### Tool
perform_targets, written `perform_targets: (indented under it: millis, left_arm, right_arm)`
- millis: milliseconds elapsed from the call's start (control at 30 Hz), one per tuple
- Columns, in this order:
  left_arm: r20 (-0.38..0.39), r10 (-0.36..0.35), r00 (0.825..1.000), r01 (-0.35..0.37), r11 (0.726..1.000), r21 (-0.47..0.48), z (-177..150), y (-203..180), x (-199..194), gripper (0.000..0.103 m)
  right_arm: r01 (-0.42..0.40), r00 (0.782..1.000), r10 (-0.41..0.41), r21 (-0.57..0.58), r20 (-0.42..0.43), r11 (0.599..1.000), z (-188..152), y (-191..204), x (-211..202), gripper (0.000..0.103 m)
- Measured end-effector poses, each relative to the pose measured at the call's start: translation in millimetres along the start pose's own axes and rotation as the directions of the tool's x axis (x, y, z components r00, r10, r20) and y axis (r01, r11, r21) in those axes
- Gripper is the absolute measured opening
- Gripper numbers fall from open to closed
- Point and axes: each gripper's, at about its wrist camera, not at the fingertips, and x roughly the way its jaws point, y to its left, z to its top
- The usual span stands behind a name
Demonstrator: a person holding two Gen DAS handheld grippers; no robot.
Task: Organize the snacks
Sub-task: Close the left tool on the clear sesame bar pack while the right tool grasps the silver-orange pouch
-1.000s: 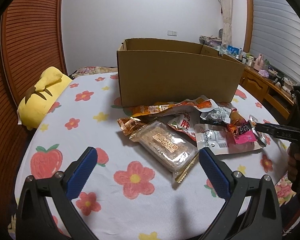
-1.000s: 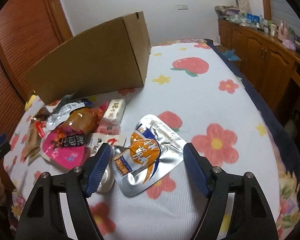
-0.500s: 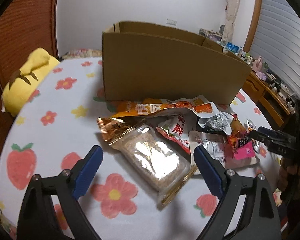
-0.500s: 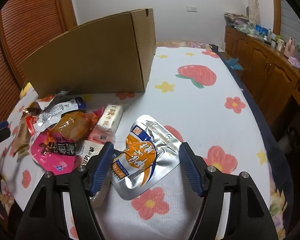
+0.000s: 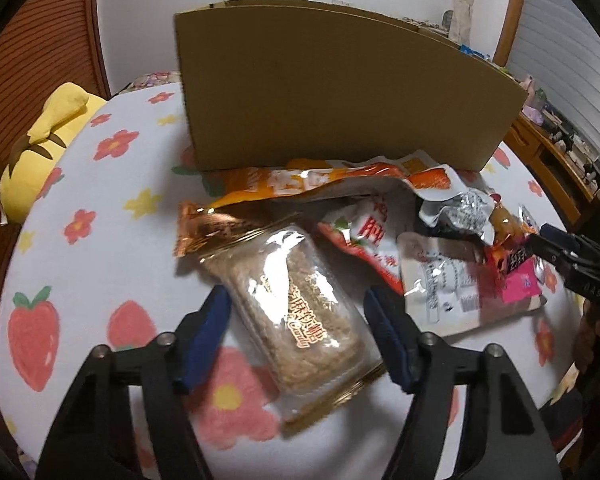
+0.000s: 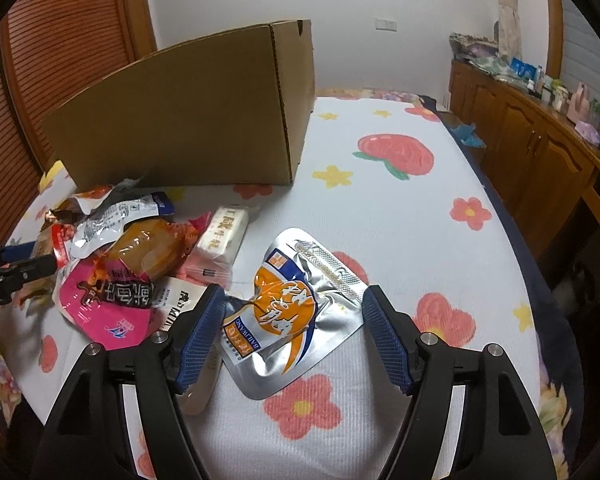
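Snacks lie in a loose heap across the middle of both views, on a flower-and-strawberry printed cloth over what may be a bed or a bench; which, cannot be told. A cardboard box stands upright just behind the heap, its opening not visible from either camera. Left tongs, at lower centre of the left view, straddle a clear-wrapped biscuit pack; the jaws are closing with the pack between them, and the pads do not yet appear to press on it. Right tongs, at lower centre of the right view, stand moderately wide around a silver and orange foil pouch; the left pad sits at the pouch's crumpled edge, the right pad just clear, so no grip is evident. Risks, as judged: the biscuit pack's glossy film may slip from the pads, or a hard squeeze may crush the biscuits. Its gold-sealed upper end lies against an orange wrapper, which could be dragged along on lifting. The foil pouch lies flat and may buckle or slide away instead of being caught. A white pack lies under the right tongs' left finger and might be pinched by mistake. Both tongs work close together, so a collision is possible.
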Motion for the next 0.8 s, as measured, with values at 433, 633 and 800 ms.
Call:
perform_targets:
  millis: [433,633,800]
  left_arm:
    - [-0.022,-0.010,1.000,0.010,1.000,0.012,7,13,6,0.050]
    - [-0.018,-0.018,1.000,0.018,1.000,0.019,1,18,-1,0.044]
    - [-0.003,-0.031,1.000,0.031,0.999,0.014,-7,22,-9,0.044]
  right_arm:
    - [-0.051,0.998,0.053,0.061,-0.021,0.997,1,-16,-24,0.073]
    - [-0.119,0.985,0.131,0.106,-0.111,0.987,-2,-22,-14,0.073]
    - [-0.120,0.982,0.132,0.092,-0.137,0.988,12,-13,1,0.075]
